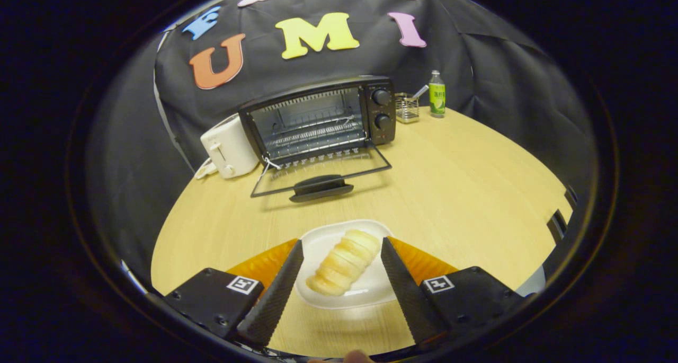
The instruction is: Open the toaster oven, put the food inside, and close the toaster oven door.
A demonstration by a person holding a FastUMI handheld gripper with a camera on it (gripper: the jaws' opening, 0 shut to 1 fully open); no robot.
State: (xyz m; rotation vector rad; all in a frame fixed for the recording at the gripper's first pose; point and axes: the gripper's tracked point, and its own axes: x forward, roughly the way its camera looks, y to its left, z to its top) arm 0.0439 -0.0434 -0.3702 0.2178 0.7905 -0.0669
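Observation:
A black toaster oven (323,116) stands at the back of the round wooden table (466,193), its glass door (320,173) folded down flat with the handle toward me. Its wire rack shows inside. A ridged golden bread roll (345,261) lies on a white plate (323,244) near the table's front. My gripper (340,249) is open, one finger on each side of the plate. The roll lies between the fingers (280,286) and neither finger touches it.
A white pop-up toaster (229,150) stands left of the oven. To the oven's right are a wire holder (407,108) and a green bottle (437,94). An orange mat (265,259) lies under the plate.

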